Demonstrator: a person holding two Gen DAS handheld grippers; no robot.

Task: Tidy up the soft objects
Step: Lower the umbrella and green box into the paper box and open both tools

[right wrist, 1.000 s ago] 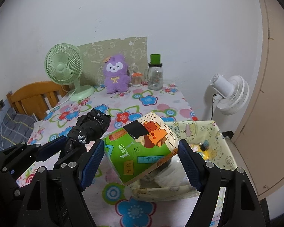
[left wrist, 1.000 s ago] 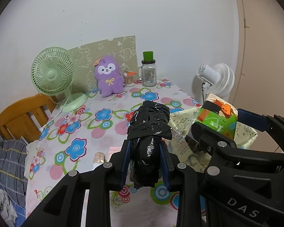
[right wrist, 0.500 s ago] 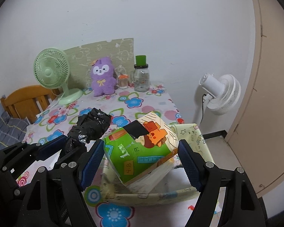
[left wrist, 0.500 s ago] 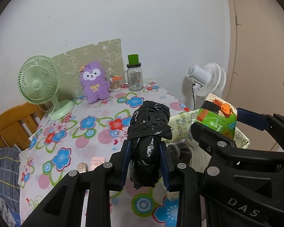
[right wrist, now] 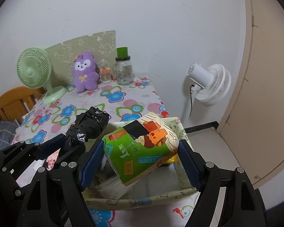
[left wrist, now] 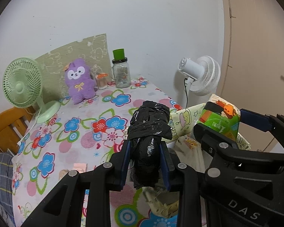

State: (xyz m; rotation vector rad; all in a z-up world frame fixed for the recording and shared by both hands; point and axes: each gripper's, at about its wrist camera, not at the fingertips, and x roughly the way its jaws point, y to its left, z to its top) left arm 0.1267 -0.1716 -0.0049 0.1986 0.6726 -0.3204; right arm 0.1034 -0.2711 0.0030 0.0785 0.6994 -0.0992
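My left gripper (left wrist: 145,162) is clamped on a roll of black plastic bags (left wrist: 148,132), its blue pads pressed against the lower half while the crinkled top sticks up and forward over the flowered tablecloth (left wrist: 73,132). My right gripper (right wrist: 140,162) has its fingers set wide, squeezing a soft tissue pack (right wrist: 142,147) printed in green, orange and white; both pads touch its sides. The pack hangs above the pale patterned fabric storage box (right wrist: 181,132) sitting at the table's right edge, with white items inside that I cannot identify. The two grippers sit side by side, close together. At the far end of the table stand a purple plush toy (left wrist: 79,81), a green desk fan (left wrist: 22,85) and a glass jar with a green lid (left wrist: 121,73). A white fan (right wrist: 210,83) stands on the floor beyond the table.
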